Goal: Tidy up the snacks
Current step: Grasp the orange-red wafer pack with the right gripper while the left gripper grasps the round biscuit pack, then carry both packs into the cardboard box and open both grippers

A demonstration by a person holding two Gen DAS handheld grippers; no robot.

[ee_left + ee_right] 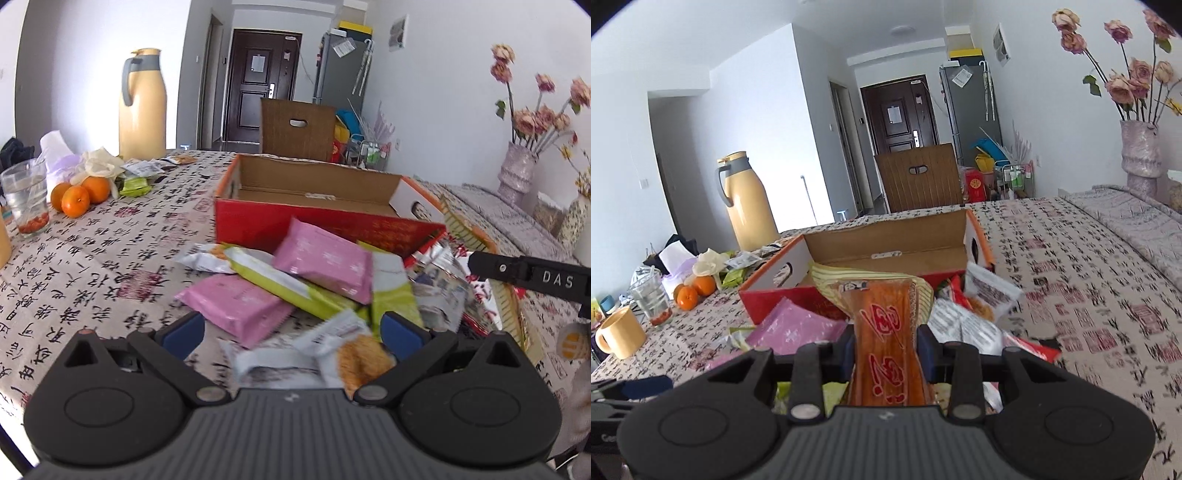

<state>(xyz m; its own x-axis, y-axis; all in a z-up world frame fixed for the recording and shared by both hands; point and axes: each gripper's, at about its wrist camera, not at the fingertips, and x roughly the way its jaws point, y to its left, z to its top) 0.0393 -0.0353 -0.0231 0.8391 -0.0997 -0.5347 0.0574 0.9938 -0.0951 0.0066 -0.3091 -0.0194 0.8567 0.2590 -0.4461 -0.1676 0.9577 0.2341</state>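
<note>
One open red box (871, 258) sits mid-frame behind your heap of snack packets (295, 280). Your right gripper (886, 350) pinches a soft, crinkly orange packet (886, 332) at its middle; grip gently. Your left gripper (291, 328) hangs spread and empty.

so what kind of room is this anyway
Most likely a lived-in flat's dining area: a table under a calligraphy-print cloth, a tall yellow thermos jug, a dark wooden entrance door and a grey fridge behind.
</note>
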